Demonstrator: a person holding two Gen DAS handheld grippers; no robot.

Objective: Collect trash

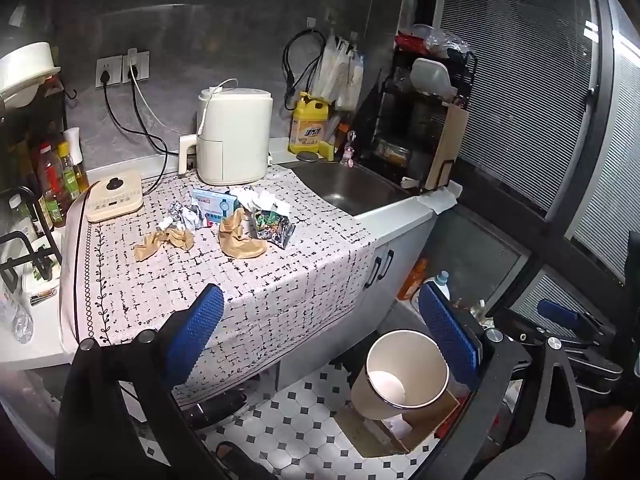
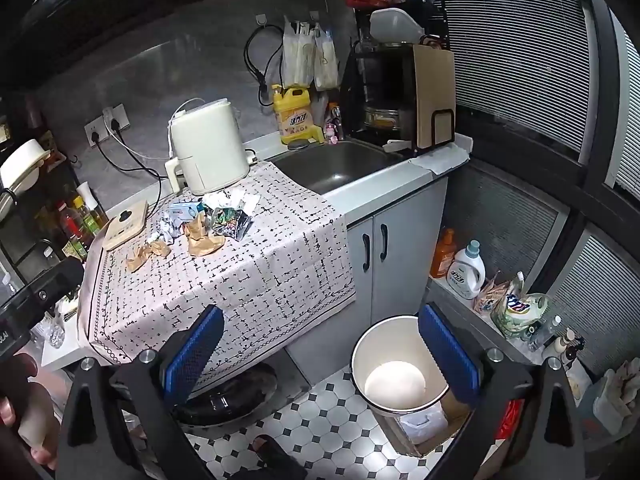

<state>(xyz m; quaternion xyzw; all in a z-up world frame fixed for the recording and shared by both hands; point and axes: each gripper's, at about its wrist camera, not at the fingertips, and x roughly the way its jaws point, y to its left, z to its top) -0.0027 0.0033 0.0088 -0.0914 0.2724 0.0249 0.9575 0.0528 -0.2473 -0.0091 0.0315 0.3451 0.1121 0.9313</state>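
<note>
both grippers are wide open and holding nothing, left gripper (image 1: 320,340) and right gripper (image 2: 324,350) hanging over the tiled floor (image 2: 320,420) in front of the counter. down at about 5 o'clock in both views there's an open paper cup (image 2: 398,372), seemingly sitting on a cardboard box (image 2: 424,436); in the right view it's just beside my right blue finger pad (image 2: 448,354), can't tell if it's touching. trash is up at 11 o'clock on the patterned cloth (image 2: 260,264): crumpled brown paper (image 1: 240,240), another brown wad (image 1: 162,242), a foil snack wrapper (image 1: 274,226), white tissue (image 1: 262,200) and a blue-white box (image 1: 214,206), all bunched right in front of the cream air fryer (image 1: 234,136). sink (image 1: 348,186) sits at 1 o'clock.
</note>
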